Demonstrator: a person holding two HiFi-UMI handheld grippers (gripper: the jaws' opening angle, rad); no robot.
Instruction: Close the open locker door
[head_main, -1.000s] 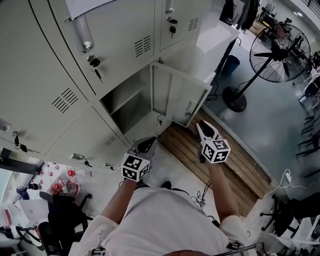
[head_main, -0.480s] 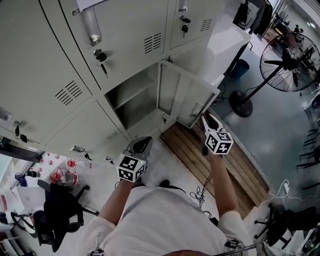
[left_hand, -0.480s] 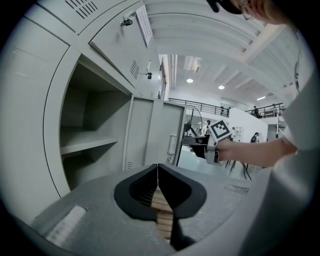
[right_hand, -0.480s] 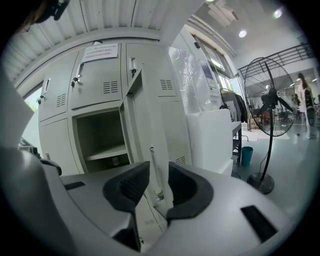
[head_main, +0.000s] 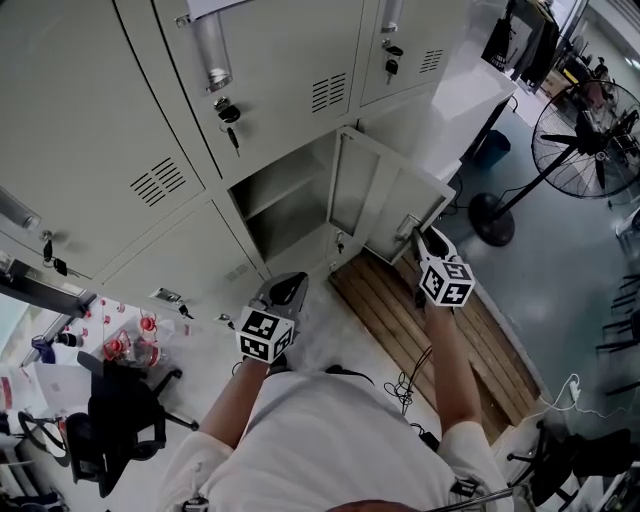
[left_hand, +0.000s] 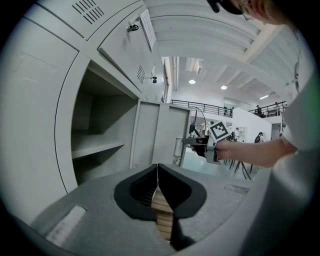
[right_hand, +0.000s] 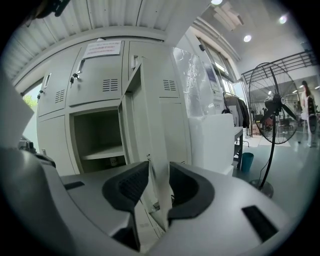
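The open locker door (head_main: 385, 200) stands swung out from its empty compartment (head_main: 285, 205) in the lower row of grey lockers. My right gripper (head_main: 425, 240) is at the door's free edge, beside the handle (head_main: 408, 226). In the right gripper view its jaws (right_hand: 159, 175) are opening, with the door's edge (right_hand: 137, 115) between them and the pads not clearly pressing. The left gripper view shows the right gripper (left_hand: 192, 142) at the handle. My left gripper (head_main: 285, 290) hangs low in front of the lockers, shut on nothing (left_hand: 158, 172).
A wooden pallet (head_main: 400, 310) lies on the floor under the door. A white cabinet (head_main: 465, 100) stands right of the lockers, a pedestal fan (head_main: 590, 125) beyond it. Cables (head_main: 405, 385) lie by my feet. An office chair (head_main: 115, 410) stands at left.
My right gripper has moved up and forward to the door's free edge by the handle. The left gripper has stayed low near the floor. The door has not visibly swung.
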